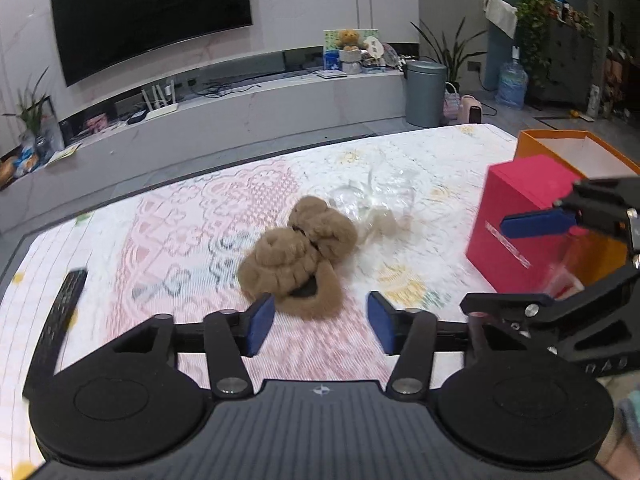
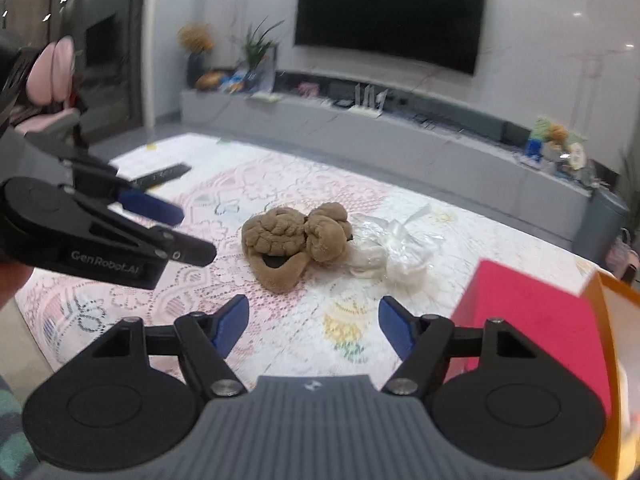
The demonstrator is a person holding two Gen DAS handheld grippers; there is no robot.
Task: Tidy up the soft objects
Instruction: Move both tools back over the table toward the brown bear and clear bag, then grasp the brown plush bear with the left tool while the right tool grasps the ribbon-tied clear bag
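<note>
A pile of brown fluffy slippers (image 1: 296,256) (image 2: 292,236) lies in the middle of the lace-covered table (image 1: 168,240). My left gripper (image 1: 322,320) is open just in front of the pile, its left pad close to the fur's near edge, with nothing between the fingers. My right gripper (image 2: 314,316) is also open, empty, and a little short of the pile. Each gripper shows in the other's view: the right gripper (image 1: 520,264) at the right edge, the left gripper (image 2: 180,232) at the left.
A crumpled clear plastic bag (image 1: 372,200) (image 2: 384,248) lies just behind the slippers. A red box (image 1: 520,208) (image 2: 528,320) and an open orange box (image 1: 580,152) (image 2: 616,340) stand at the right. A black remote (image 1: 60,320) (image 2: 160,176) lies at the left.
</note>
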